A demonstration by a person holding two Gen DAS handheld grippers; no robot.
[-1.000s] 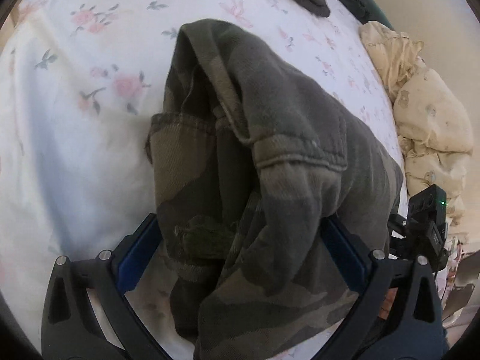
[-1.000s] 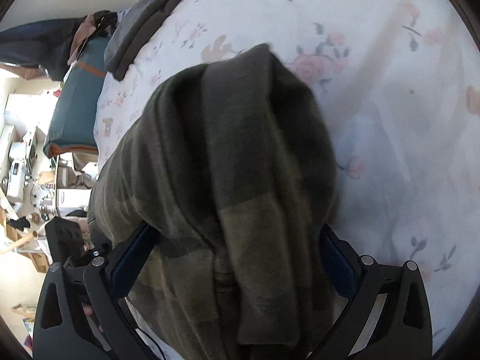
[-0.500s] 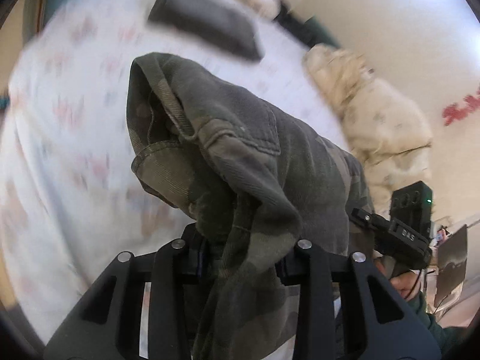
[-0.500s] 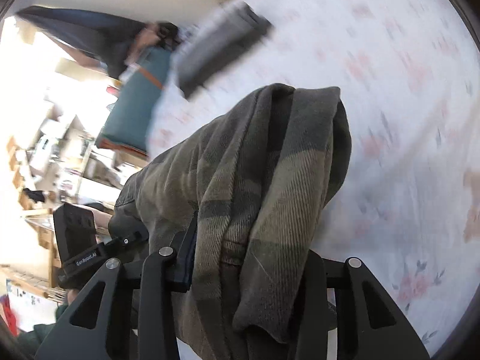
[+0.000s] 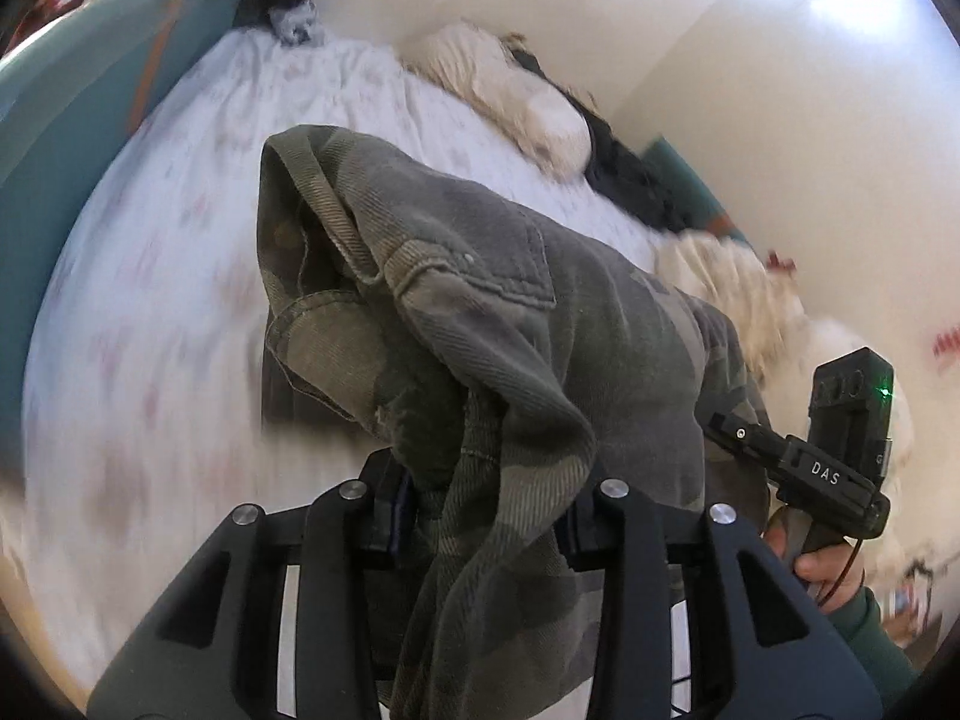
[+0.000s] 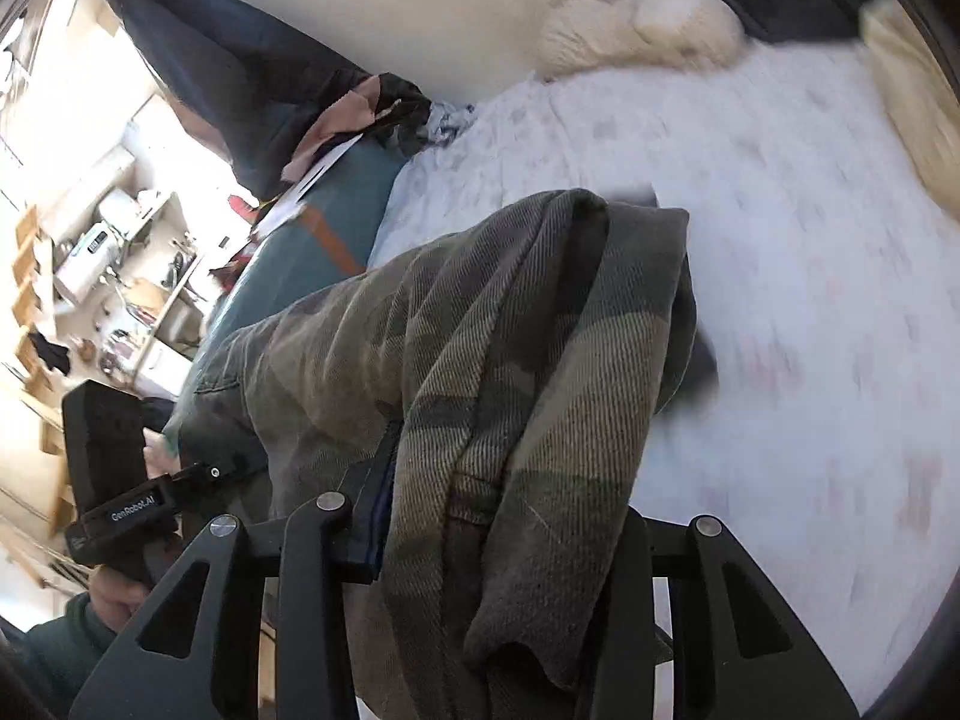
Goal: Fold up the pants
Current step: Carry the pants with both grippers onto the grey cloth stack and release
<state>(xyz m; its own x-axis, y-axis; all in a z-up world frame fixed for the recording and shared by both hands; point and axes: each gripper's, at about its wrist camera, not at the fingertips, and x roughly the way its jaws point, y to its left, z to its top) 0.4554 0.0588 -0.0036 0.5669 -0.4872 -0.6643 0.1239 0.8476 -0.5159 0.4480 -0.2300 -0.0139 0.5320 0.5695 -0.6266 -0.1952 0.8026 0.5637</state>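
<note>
- Bed: a white sheet with a faint pink floral print fills most of both views, blurred toward the edges.
- Camouflage pants: a bunched, doubled-over bundle of olive and grey twill, held up clear of the sheet and stretched between the two grippers. In the left wrist view a stitched pocket flap and a hem lie on top, and loose cloth hangs down toward 6 o'clock. In the right wrist view the folded edges rise toward 12 o'clock.
- Teal cushion: with an orange stripe, at the bed's edge toward 9 o'clock in the right wrist view.
- Cream pillows: heaped along the wall toward 1 o'clock in the left wrist view; dark clothing lies just beside them.
- Left gripper: jaws have just been closing and are clamped on a thick gather of the pants; blue pads press the cloth from both sides.
- Right gripper: jaws have just been closing and are likewise clenched on the pants' other end.
- Hand: in a dark green sleeve, grasping the right gripper's handle at 4 o'clock in the left wrist view.
</note>
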